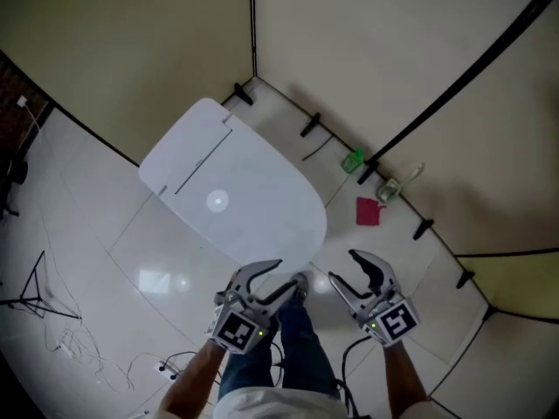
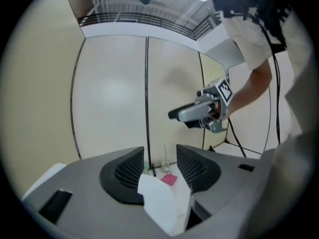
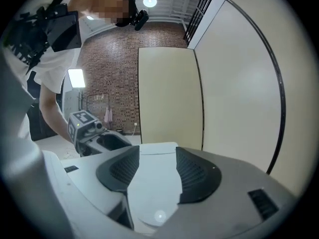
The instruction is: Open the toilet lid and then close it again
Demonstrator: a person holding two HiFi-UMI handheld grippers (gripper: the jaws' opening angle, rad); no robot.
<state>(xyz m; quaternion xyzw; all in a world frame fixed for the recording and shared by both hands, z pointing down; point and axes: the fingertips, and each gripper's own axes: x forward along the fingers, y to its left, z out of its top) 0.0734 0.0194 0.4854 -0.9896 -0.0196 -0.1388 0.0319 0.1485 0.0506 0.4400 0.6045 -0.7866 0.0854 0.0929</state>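
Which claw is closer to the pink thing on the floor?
Right. The right gripper hangs just short of the pink thing; the left gripper is farther left, by the toilet lid's front edge.

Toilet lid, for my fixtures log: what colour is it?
The toilet lid is plain white, clearest in the head view.
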